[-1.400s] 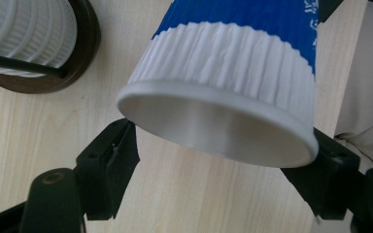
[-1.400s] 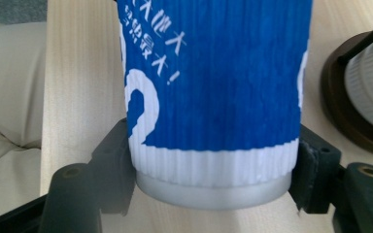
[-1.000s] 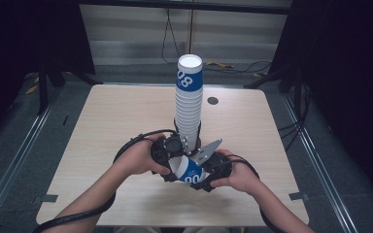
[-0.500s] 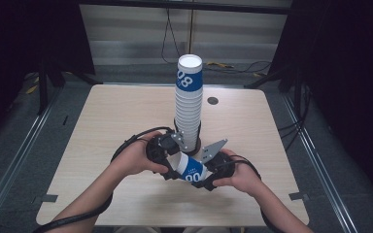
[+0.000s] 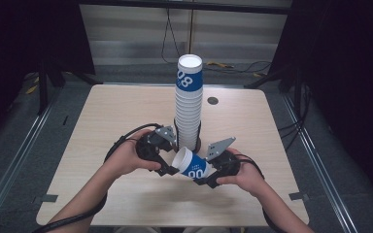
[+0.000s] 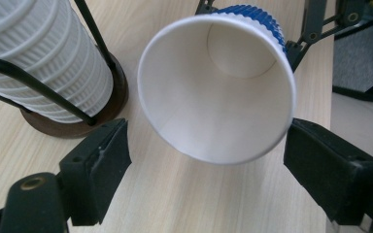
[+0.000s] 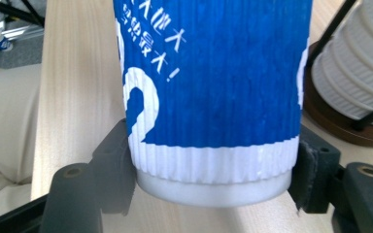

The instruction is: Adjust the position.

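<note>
Since a second ago, the left gripper (image 5: 171, 170) has been letting go of the paper cup (image 5: 190, 165); its jaws have just been opening and it is sliding away to the left. Now its two black jaws are standing apart on either side of the cup's open mouth (image 6: 217, 92), not pressing on it.

Nearest the front edge of the table (image 5: 102, 199), the person's two hands are holding the grippers side by side. The right gripper (image 5: 201, 178) is squeezing the cup near its bottom, with a jaw on each side. The cup is lying tipped over in the air just above the wood, in the middle of the table, with its mouth facing left.

The cup (image 7: 213, 92) is blue with a white band at the bottom. Big white numbers are showing on it, reading something like "00" in the high view. In the right gripper view, small white writing is sitting above a big white shape, but it is too cut off to read.

Just behind the cup, a tall stack of white ribbed cups (image 5: 188, 111) is standing in a black wire holder (image 6: 77, 124) with a round brown base. The top cup (image 5: 189, 74) is blue too, and it is showing big white numbers like "08".

Farther back, a small dark round spot (image 5: 212, 101) is sitting near the far edge.
</note>
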